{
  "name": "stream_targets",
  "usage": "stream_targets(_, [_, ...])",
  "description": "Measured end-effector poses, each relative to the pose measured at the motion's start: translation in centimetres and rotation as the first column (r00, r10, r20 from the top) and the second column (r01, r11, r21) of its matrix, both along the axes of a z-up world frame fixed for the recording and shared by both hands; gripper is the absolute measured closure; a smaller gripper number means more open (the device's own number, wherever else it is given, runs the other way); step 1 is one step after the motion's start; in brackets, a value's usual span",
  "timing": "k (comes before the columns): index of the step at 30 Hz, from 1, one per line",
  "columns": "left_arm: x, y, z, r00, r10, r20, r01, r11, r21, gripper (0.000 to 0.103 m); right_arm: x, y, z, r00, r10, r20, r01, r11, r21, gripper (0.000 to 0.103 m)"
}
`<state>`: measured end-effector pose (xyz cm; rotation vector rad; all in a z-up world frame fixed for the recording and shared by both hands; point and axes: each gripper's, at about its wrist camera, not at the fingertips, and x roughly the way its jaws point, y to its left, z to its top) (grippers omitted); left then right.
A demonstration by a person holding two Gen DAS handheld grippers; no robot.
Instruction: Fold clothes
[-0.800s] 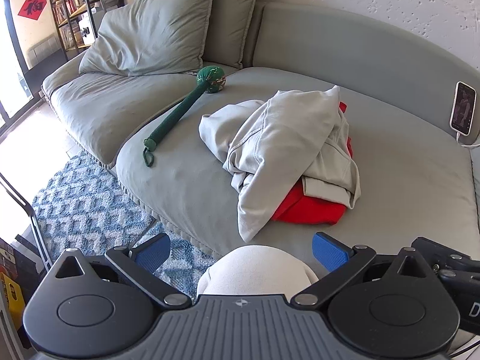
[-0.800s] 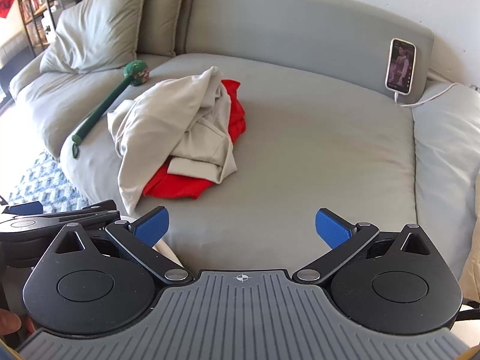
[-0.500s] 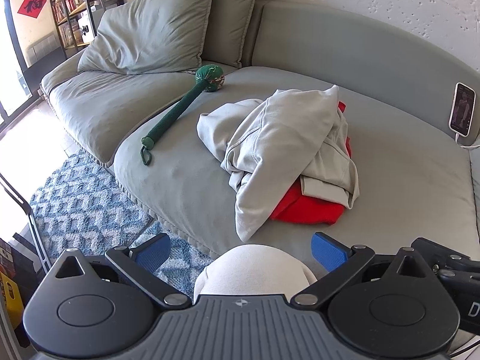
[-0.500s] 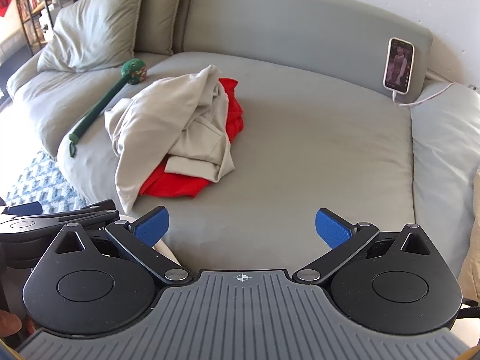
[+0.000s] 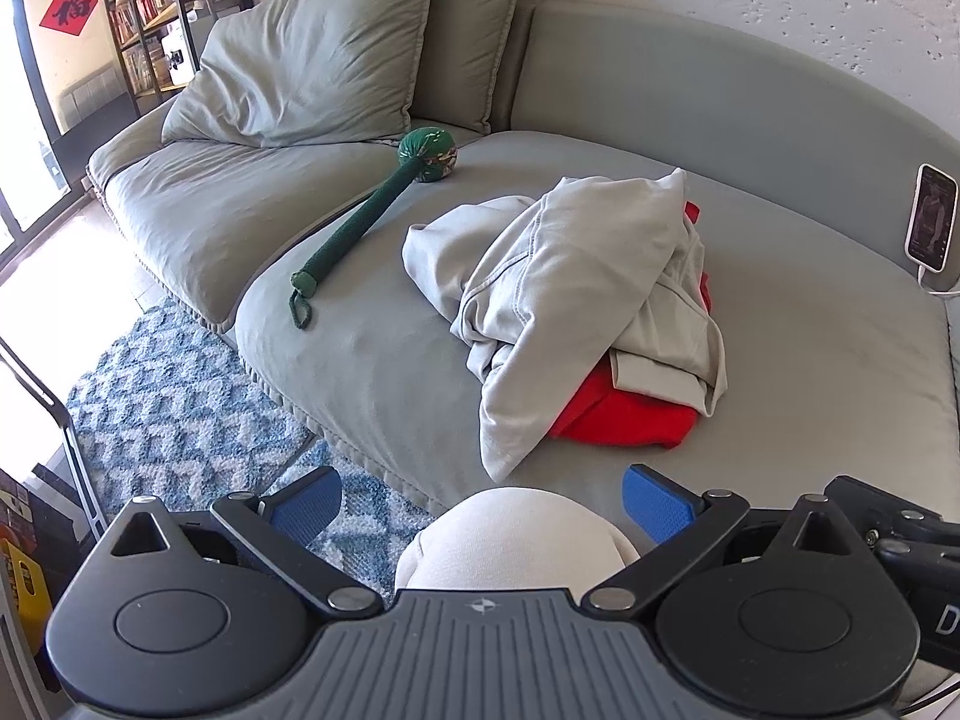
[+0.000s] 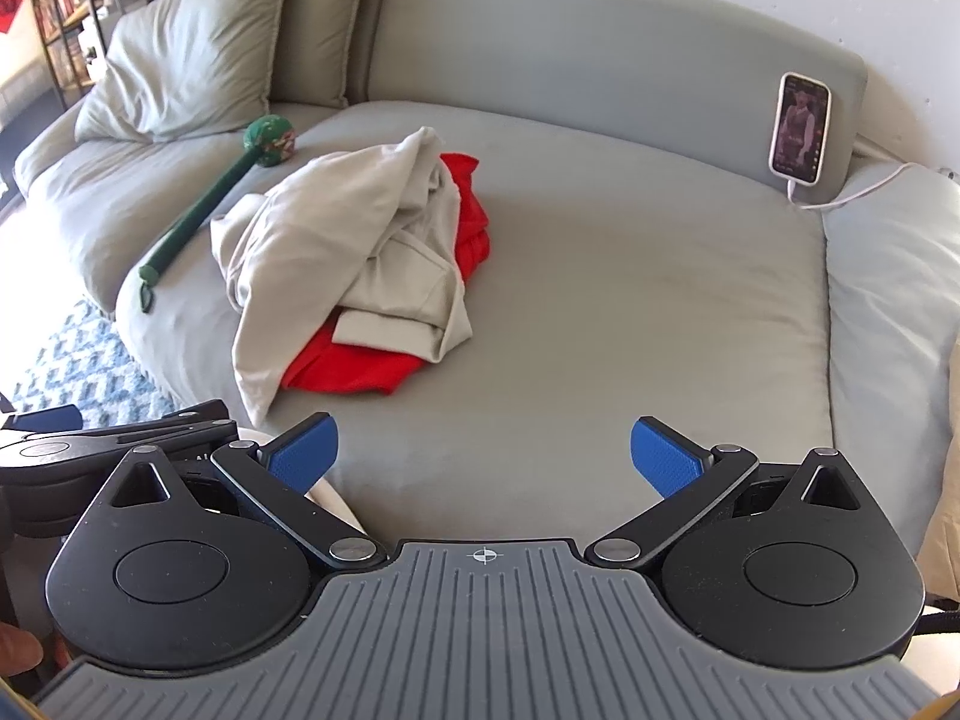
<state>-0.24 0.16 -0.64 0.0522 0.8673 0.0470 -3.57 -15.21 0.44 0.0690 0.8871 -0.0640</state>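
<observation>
I hold the left gripper (image 5: 480, 501) and right gripper (image 6: 483, 450) spread wide and empty before the sofa (image 6: 630, 300), where a limp pale-grey garment (image 6: 336, 240) (light, floppy) covers a red garment (image 6: 354, 369) at ten o'clock; I'd pinch its near hem.

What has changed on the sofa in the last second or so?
Almost nothing. Both views slide slightly, as if the grippers drift a little toward the pile. Nothing was picked up or let go. The grey garment still lies crumpled over the red garment, and the left gripper and right gripper stay open and empty.
</observation>
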Motion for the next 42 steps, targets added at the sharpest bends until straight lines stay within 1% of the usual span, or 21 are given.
stream_targets(21, [0.10, 0.01, 0.12, 1.000, -0.001, -0.011, 0.001, 1.000, 0.004, 0.002, -0.11, -0.05, -0.01, 1.000, 0.001, -0.004, -0.001, 1.000, -0.005, 0.000])
stream_targets(42, [0.04, -0.09, -0.39, 1.000, 0.007, -0.016, -0.007, 1.000, 0.002, 0.002, -0.07, 0.13, -0.34, 1.000, 0.003, -0.016, -0.004, 1.000, -0.018, 0.000])
